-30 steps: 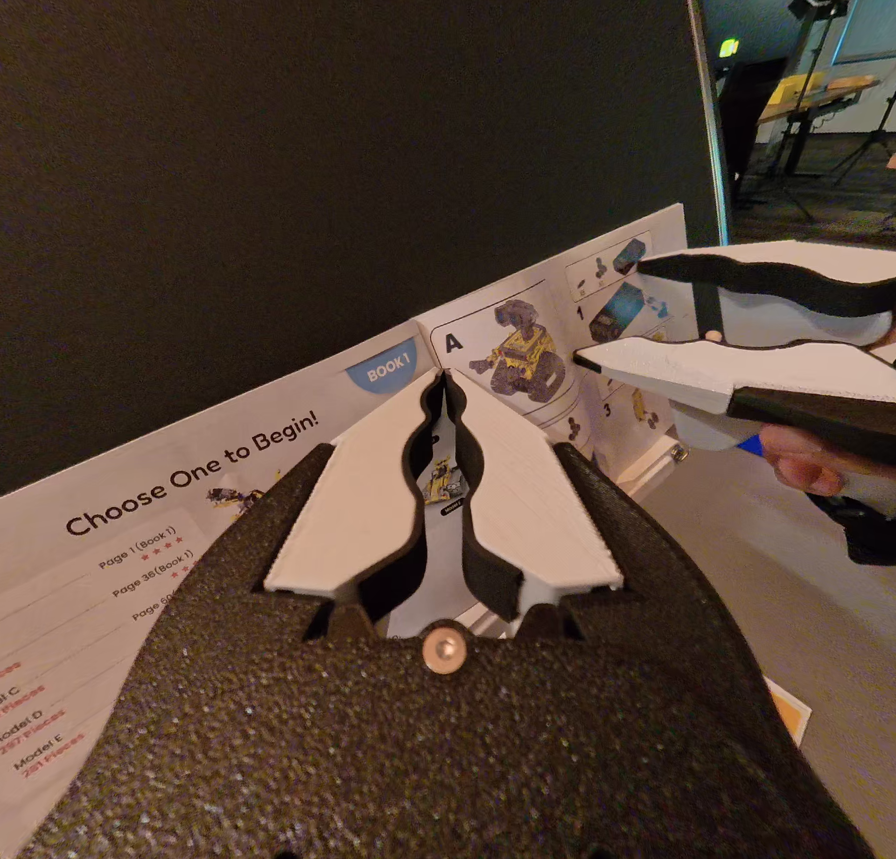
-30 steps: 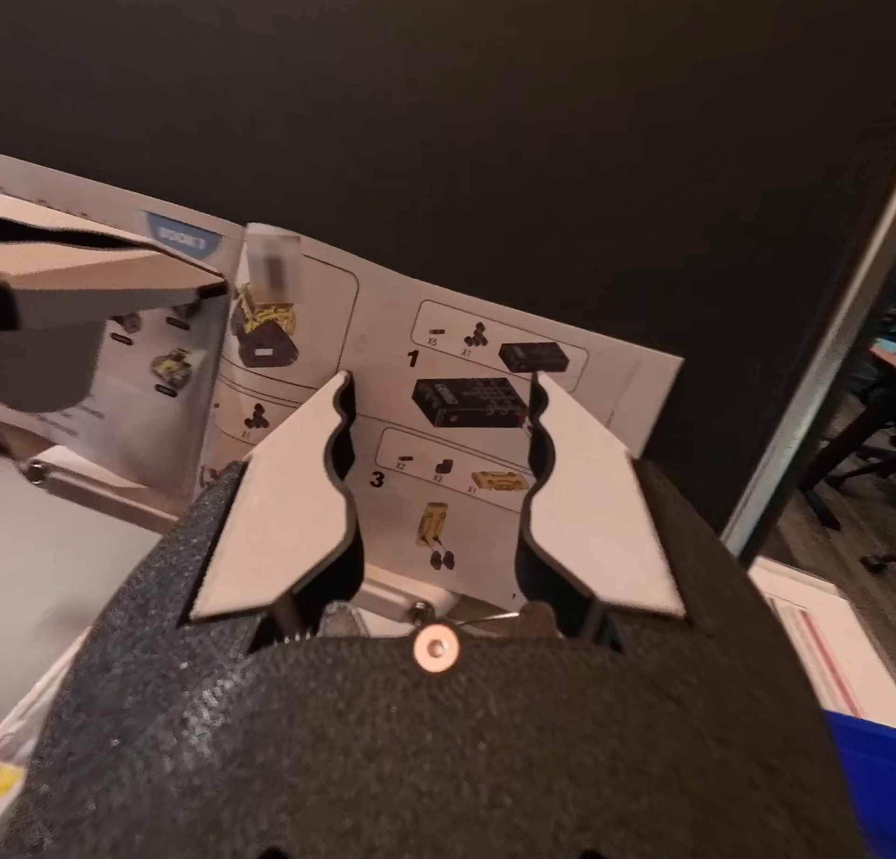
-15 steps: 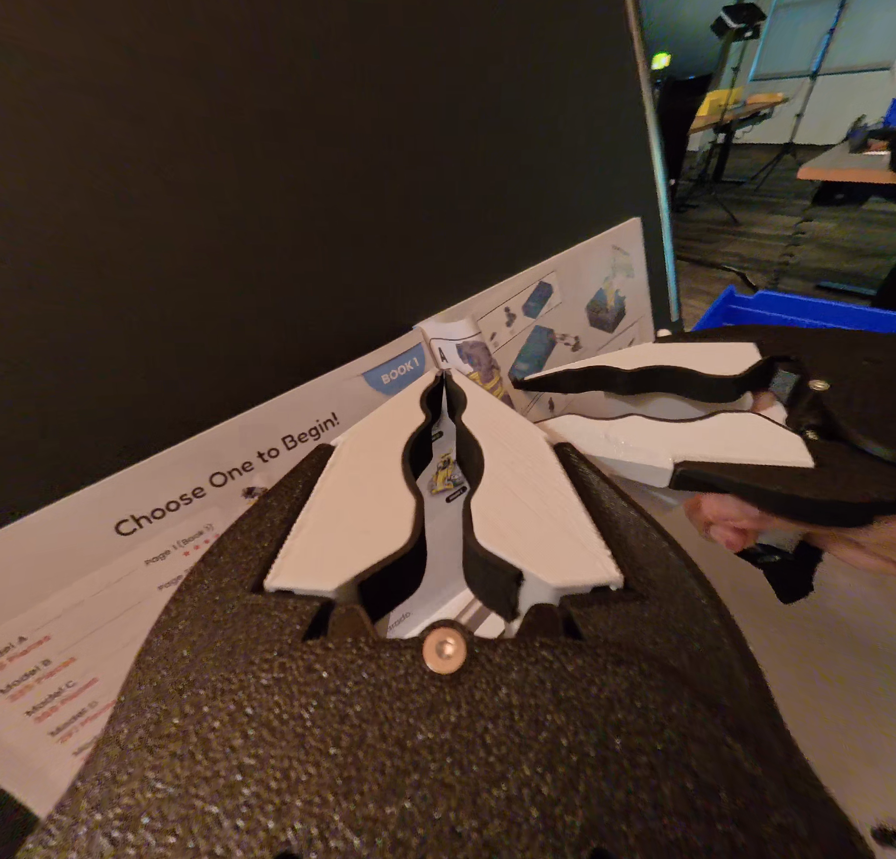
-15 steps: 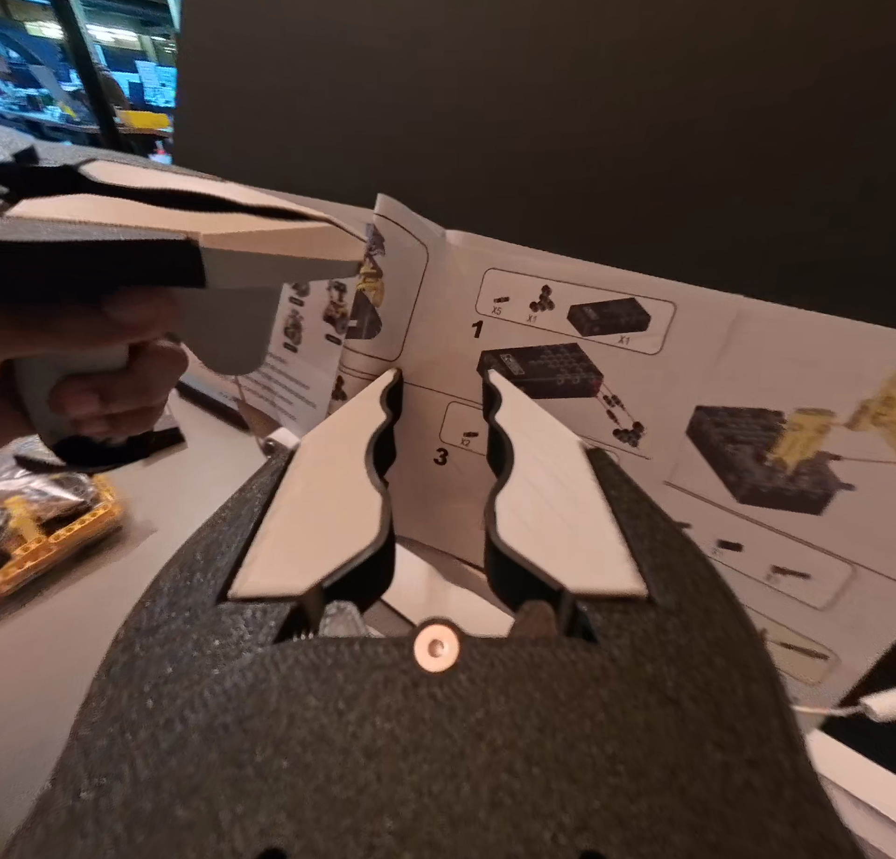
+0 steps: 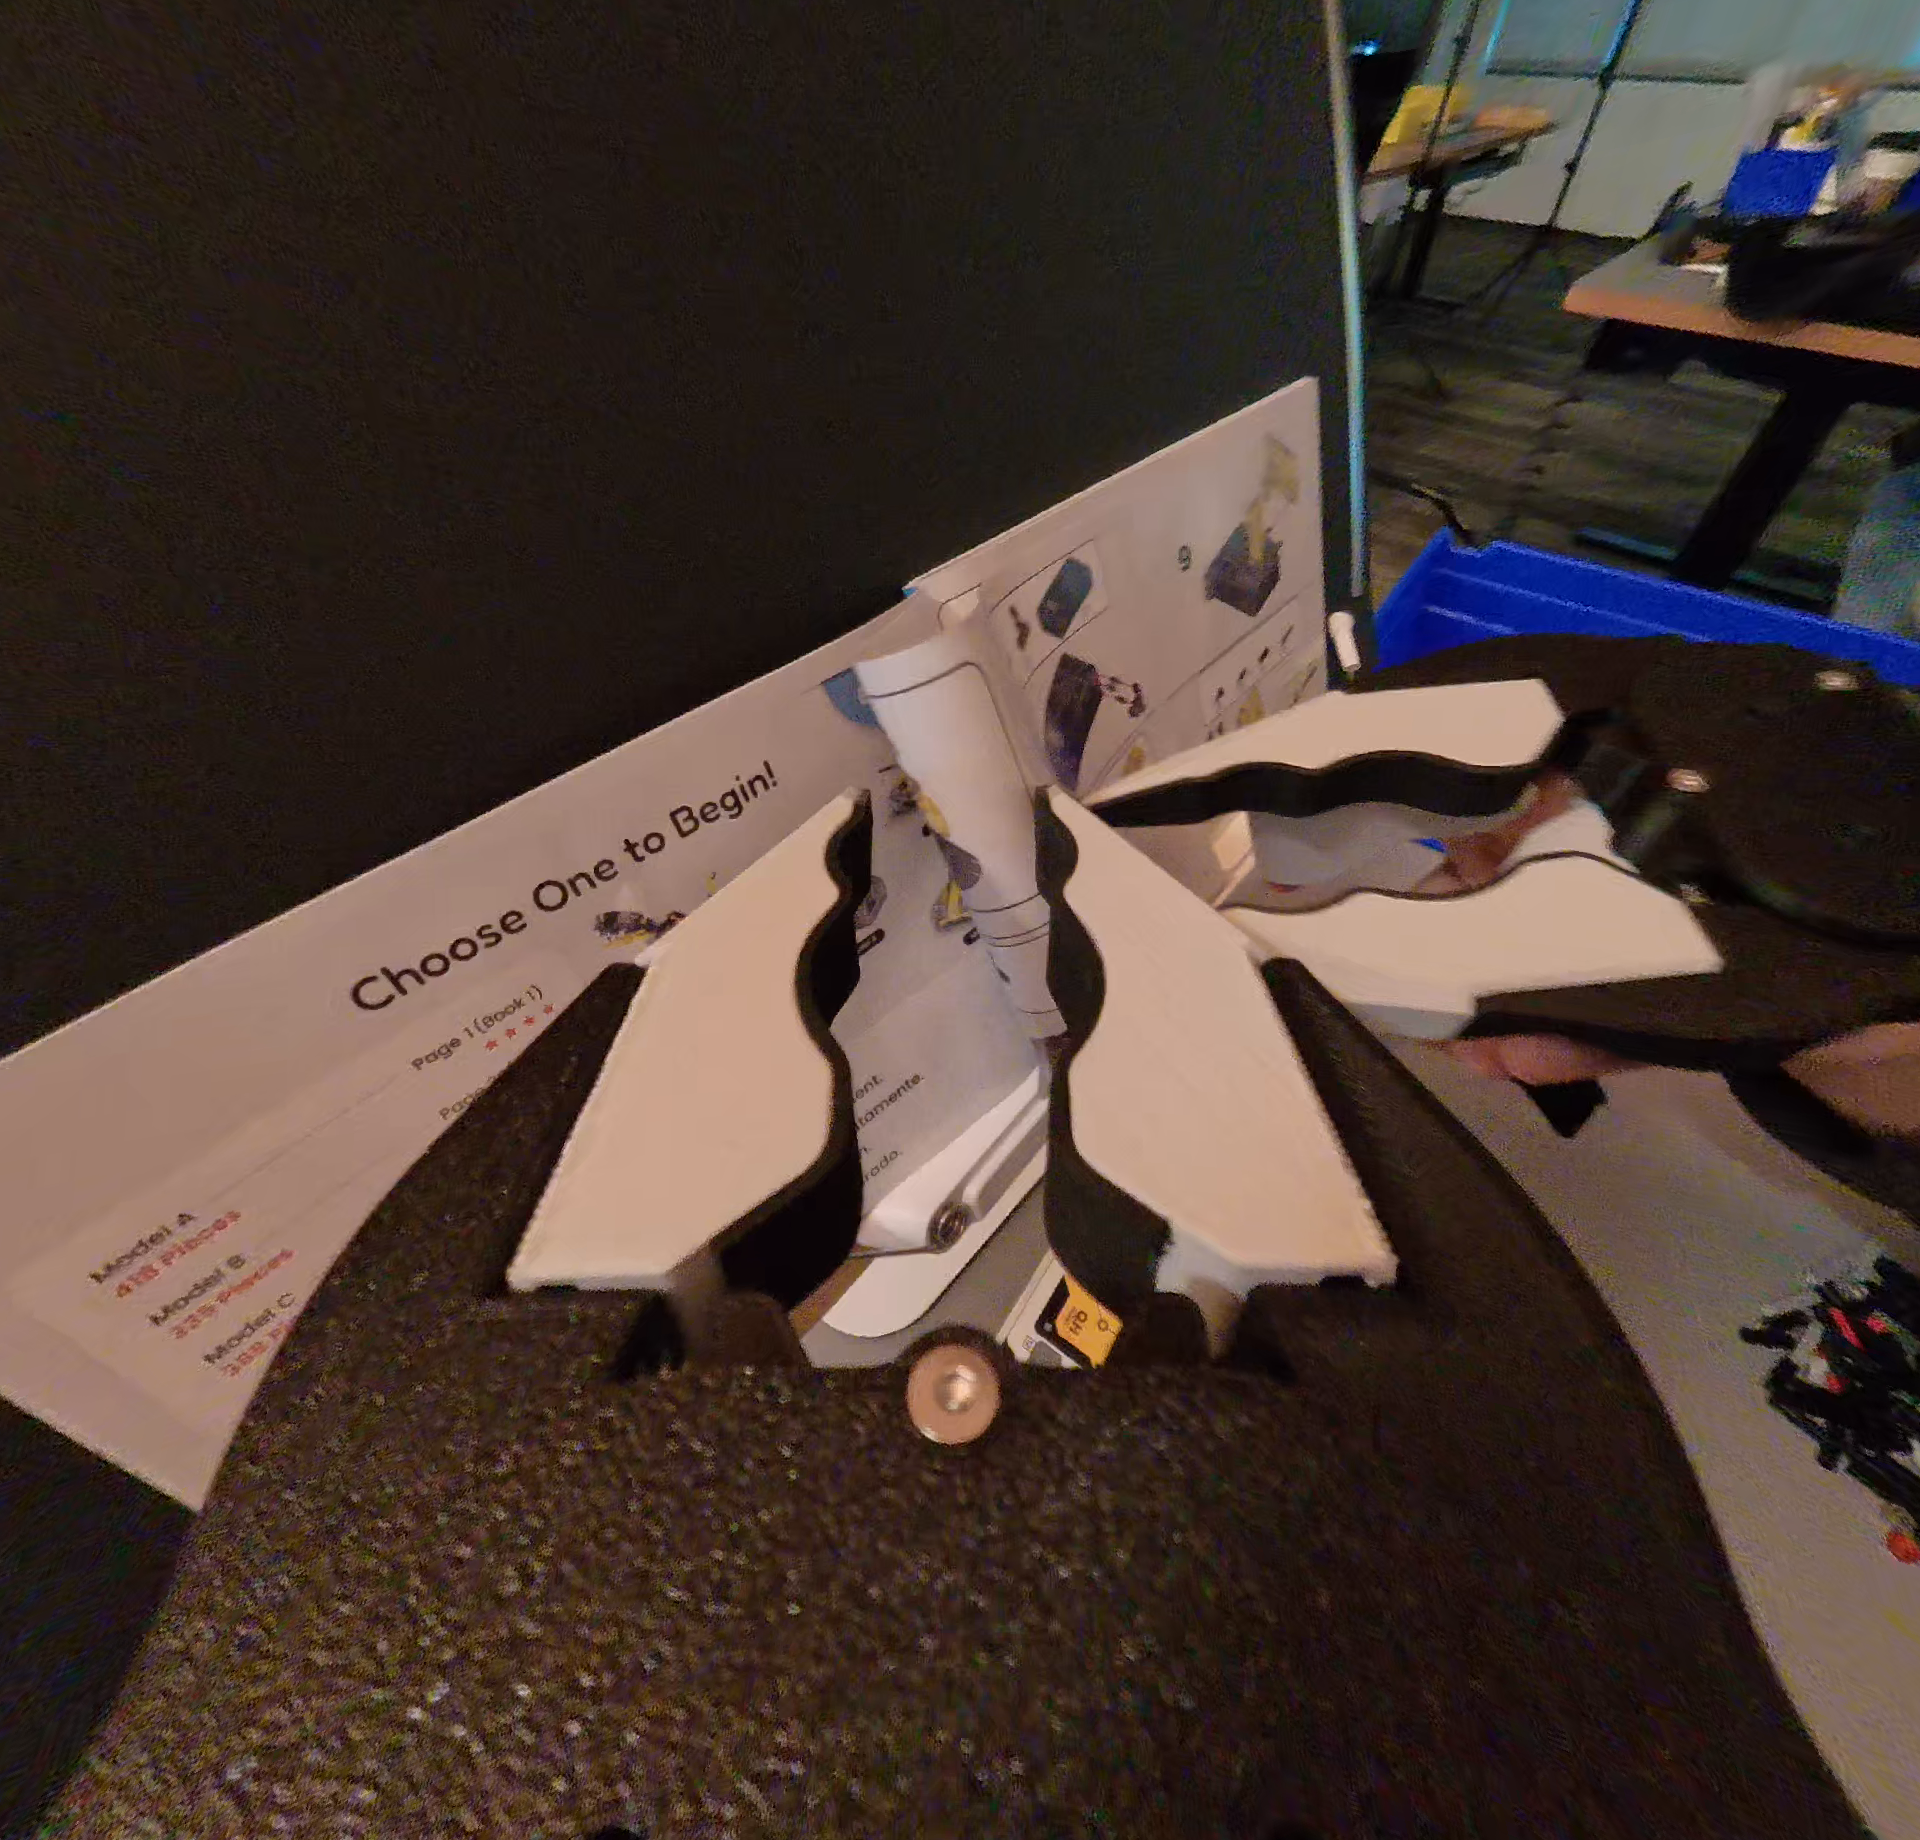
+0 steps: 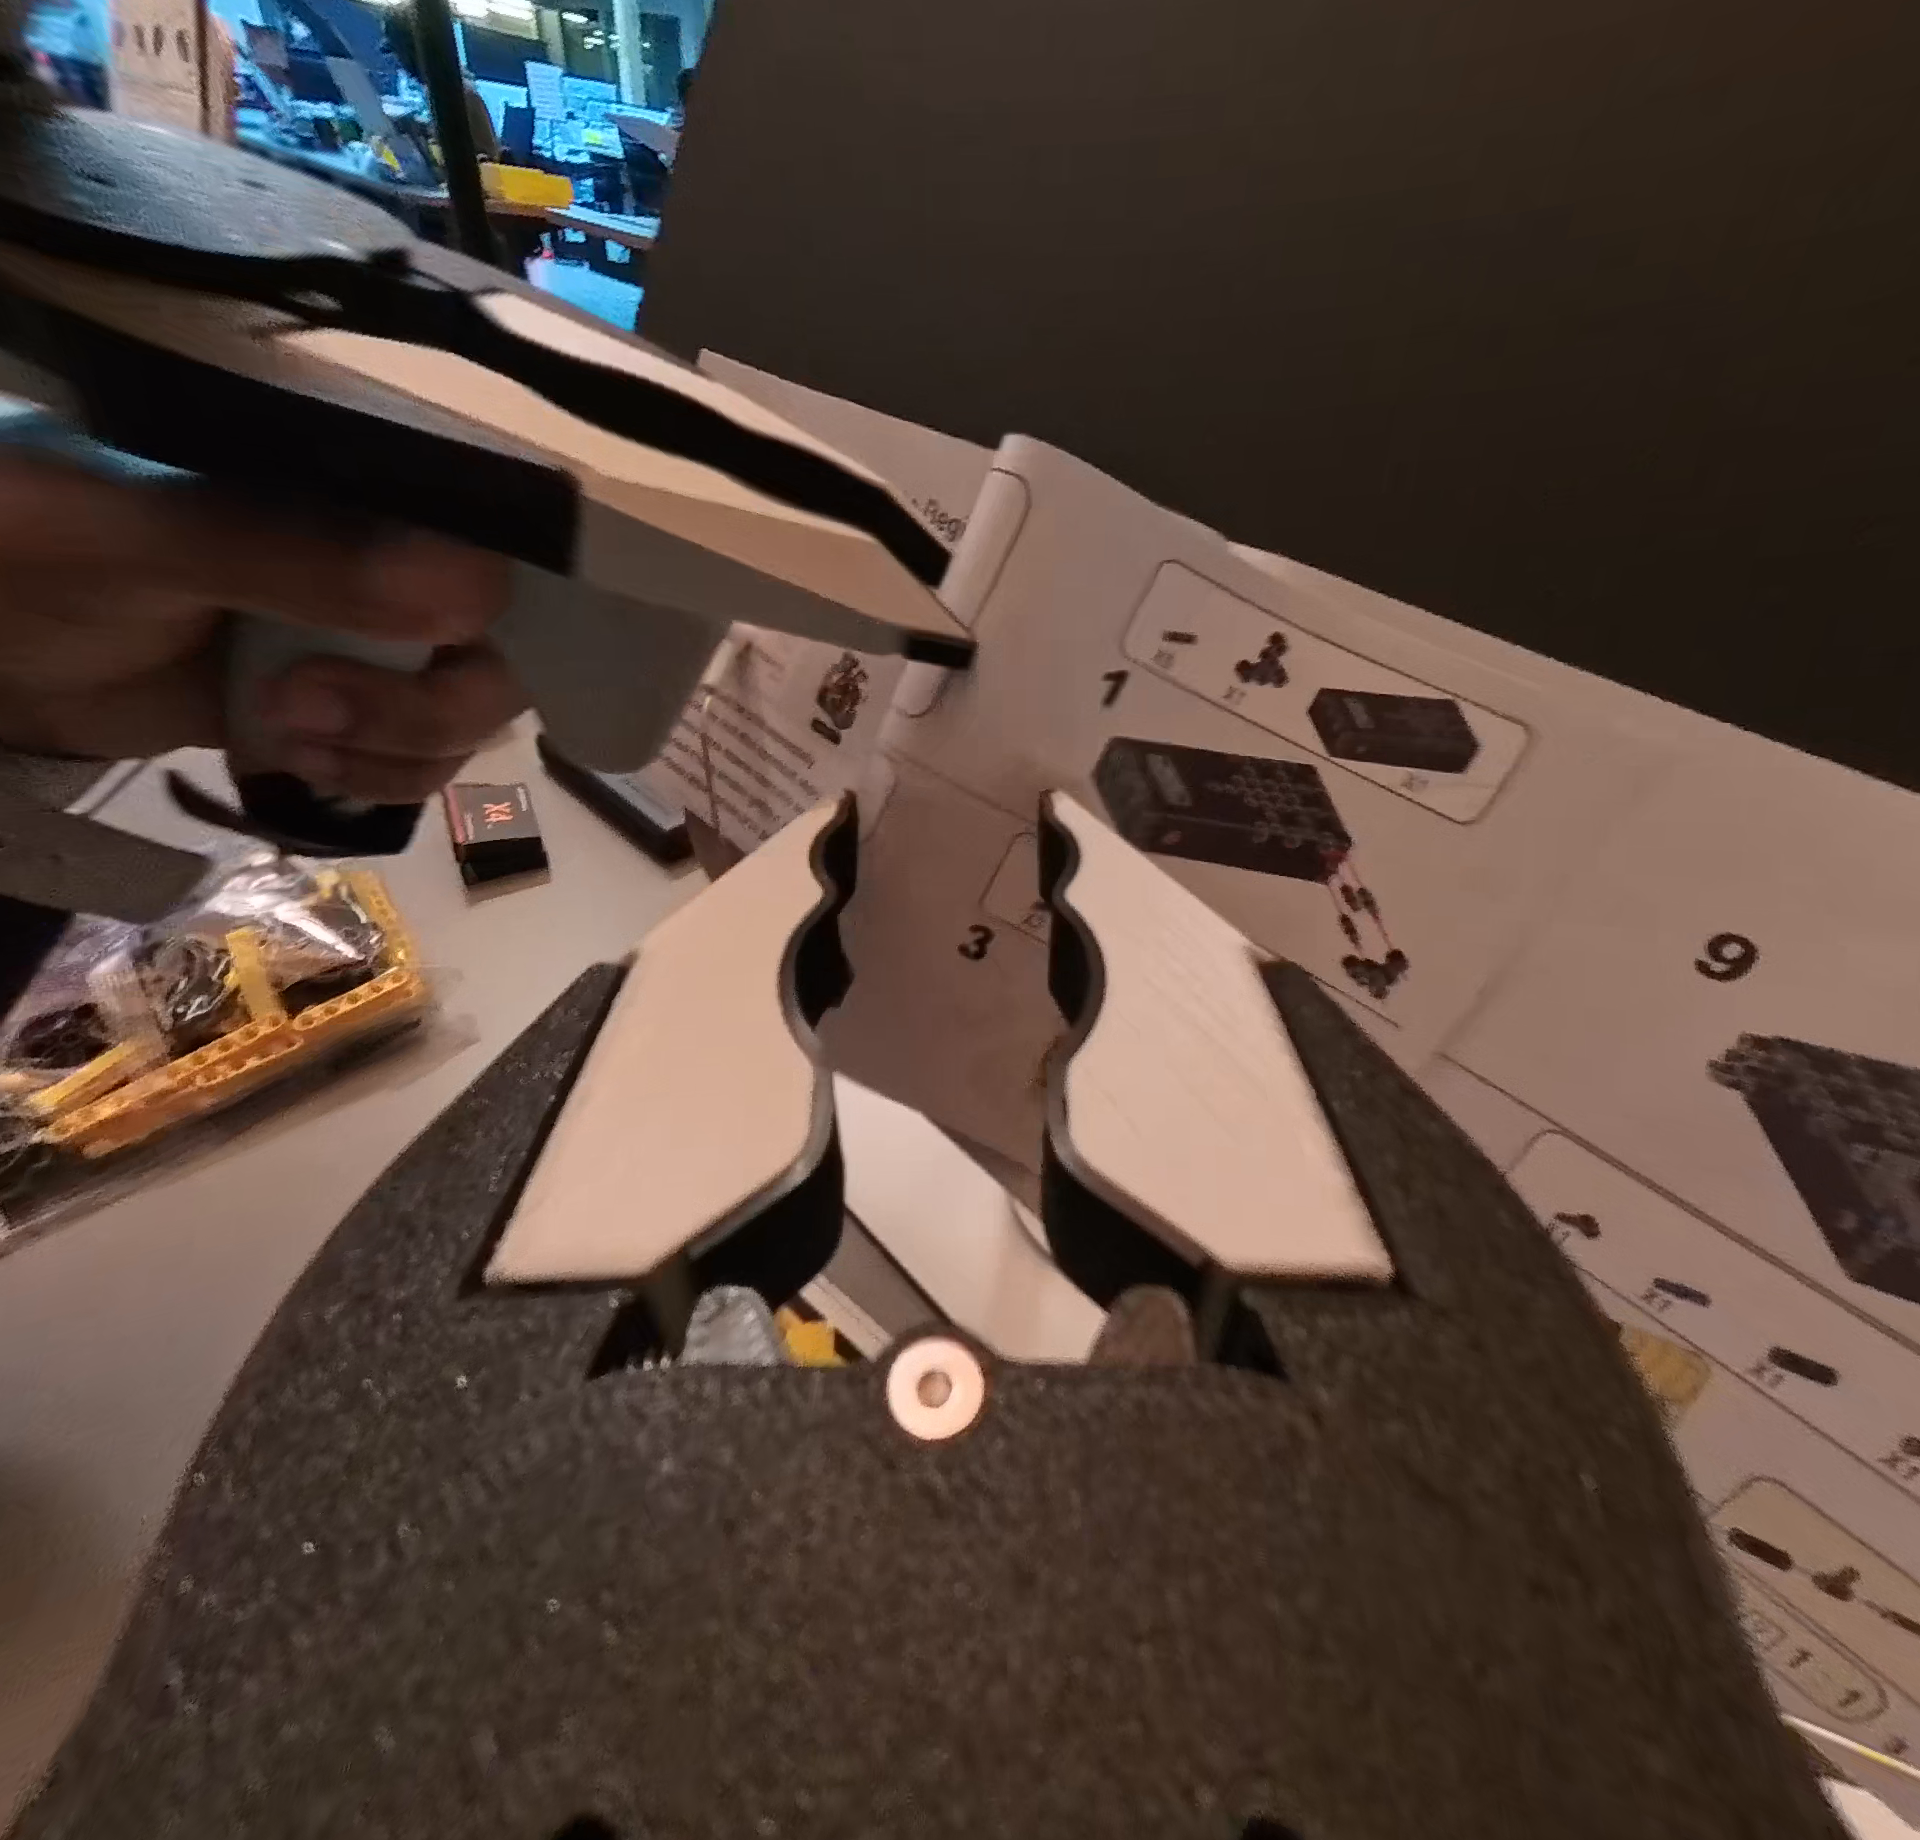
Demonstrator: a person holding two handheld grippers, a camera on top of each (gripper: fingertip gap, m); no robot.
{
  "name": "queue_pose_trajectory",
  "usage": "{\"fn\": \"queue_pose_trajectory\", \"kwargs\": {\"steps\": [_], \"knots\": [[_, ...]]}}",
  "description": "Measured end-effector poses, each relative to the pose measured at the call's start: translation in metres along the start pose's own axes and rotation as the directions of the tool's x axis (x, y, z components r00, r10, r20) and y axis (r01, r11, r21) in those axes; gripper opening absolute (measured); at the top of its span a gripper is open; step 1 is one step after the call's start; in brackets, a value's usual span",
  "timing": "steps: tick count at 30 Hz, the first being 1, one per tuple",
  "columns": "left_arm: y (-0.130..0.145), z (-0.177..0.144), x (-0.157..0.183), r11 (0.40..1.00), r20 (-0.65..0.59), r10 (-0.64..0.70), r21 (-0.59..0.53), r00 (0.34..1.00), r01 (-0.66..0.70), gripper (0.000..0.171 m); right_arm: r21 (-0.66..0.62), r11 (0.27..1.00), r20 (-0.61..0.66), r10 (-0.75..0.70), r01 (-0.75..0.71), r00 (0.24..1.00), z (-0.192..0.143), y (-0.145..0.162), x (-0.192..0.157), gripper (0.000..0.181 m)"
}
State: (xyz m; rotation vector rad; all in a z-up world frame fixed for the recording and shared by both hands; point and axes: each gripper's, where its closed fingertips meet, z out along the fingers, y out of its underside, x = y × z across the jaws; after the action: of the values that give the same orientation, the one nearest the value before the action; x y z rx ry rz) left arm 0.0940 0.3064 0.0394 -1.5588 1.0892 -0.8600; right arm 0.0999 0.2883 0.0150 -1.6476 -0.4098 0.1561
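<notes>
An instruction booklet (image 5: 644,917) stands open against a dark panel (image 5: 623,232) at the bench's back edge, one page curled at its fold. The left gripper (image 5: 951,814) has fingers apart around that curl, not clamping. The right gripper (image 6: 945,814), fingers apart, faces printed diagrams. Bagged yellow parts (image 6: 208,1001) are blurred.

The setting looks like a lab or open workshop floor set up for recording. A tall black partition panel (image 5: 623,284) backs a grey worktable (image 6: 208,1323), and beyond the panel's edge stand tripods (image 5: 1455,76) and a wooden-topped desk on a black leg (image 5: 1745,336) loaded with gear. A blue plastic bin (image 5: 1558,595) sits just past the table. Off to the other side, shelving and cluttered workstations (image 6: 561,128) run under bright ceiling lights.
</notes>
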Motion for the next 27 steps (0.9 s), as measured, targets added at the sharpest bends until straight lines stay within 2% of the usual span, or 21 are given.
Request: {"fn": "queue_pose_trajectory", "kwargs": {"steps": [4, 8, 11, 13, 15, 17, 20, 23, 27], "knots": [[0.01, 0.011, -0.013, 0.999, 0.089, 0.028, -0.041, 0.996, -0.024, 0.03, 0.008, 1.0, 0.013, -0.012, 0.012, 1.0, -0.017, -0.002, 0.0, 0.035], [0.007, 0.009, -0.013, 0.999, 0.087, 0.023, -0.033, 0.996, -0.02, 0.03, 0.107, 0.994, -0.126, 0.037, -0.024, 0.991, -0.047, -0.012, 0.038, 0.034], [0.004, 0.005, -0.015, 1.0, 0.095, 0.024, -0.022, 0.995, -0.022, 0.029, 0.038, 0.998, -0.28, 0.05, -0.041, 0.959, -0.06, 0.009, 0.081, 0.034], [0.004, 0.003, -0.016, 1.0, 0.095, 0.022, -0.021, 0.995, -0.02, 0.029, -0.037, 0.997, -0.298, 0.05, -0.064, 0.953, -0.06, 0.027, 0.09, 0.033], [0.005, 0.002, -0.018, 1.0, 0.095, 0.021, -0.023, 0.995, -0.019, 0.029, -0.085, 0.994, -0.266, 0.051, -0.076, 0.963, -0.055, 0.038, 0.082, 0.031], [0.002, 0.001, -0.019, 1.0, 0.09, 0.013, -0.009, 0.996, -0.013, 0.029, -0.092, 0.994, -0.209, 0.045, -0.066, 0.977, -0.048, 0.041, 0.066, 0.022], [-0.007, -0.009, -0.02, 0.999, 0.06, -0.033, 0.04, 0.998, 0.03, 0.029, -0.01, 0.996, -0.053, 0.093, -0.094, 0.994, -0.039, 0.026, 0.031, 0.02], [-0.017, -0.026, -0.031, 0.993, 0.072, -0.069, 0.101, 0.995, 0.061, 0.029, 0.016, 0.986, 0.082, 0.162, -0.163, 0.983, -0.034, 0.017, 0.006, 0.02], [-0.029, -0.047, -0.037, 0.983, 0.066, -0.092, 0.162, 0.994, 0.08, 0.029, 0.0, 0.982, 0.166, 0.187, -0.189, 0.968, -0.022, 0.013, -0.016, 0.02]]}}
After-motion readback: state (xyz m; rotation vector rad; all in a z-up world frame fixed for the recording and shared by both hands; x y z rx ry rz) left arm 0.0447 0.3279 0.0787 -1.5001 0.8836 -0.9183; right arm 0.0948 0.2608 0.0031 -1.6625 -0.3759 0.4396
